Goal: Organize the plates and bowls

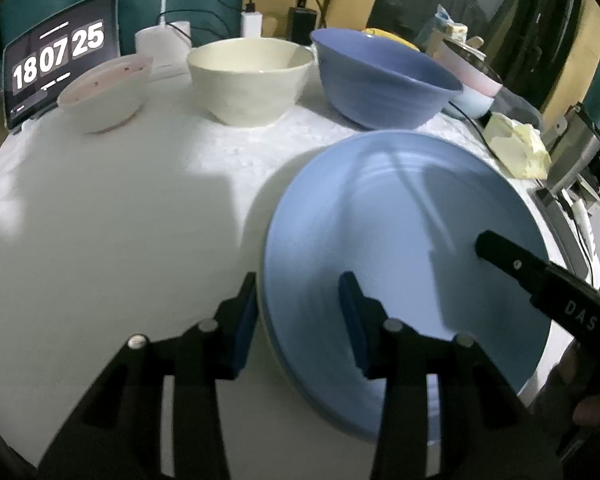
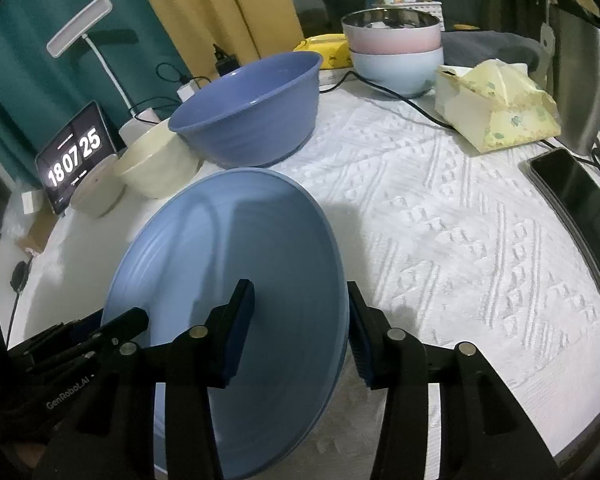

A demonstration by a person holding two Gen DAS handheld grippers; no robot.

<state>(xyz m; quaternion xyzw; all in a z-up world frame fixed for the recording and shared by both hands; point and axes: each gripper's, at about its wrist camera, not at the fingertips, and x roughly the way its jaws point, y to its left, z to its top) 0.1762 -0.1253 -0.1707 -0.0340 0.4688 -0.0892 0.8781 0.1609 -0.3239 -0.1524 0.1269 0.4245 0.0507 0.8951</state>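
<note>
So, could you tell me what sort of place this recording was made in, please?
Most likely a room in a home, with a table used for many things: a white textured tablecloth, curtains behind, a desk lamp, and a tablet showing a clock beside the bowls.

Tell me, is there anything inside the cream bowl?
No, in the left wrist view the cream bowl stands upright on the white cloth and what shows of its inside looks bare.

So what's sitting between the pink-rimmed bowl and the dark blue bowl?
The cream bowl stands between the pink-rimmed bowl and the dark blue bowl; the left wrist view shows it best.
</note>
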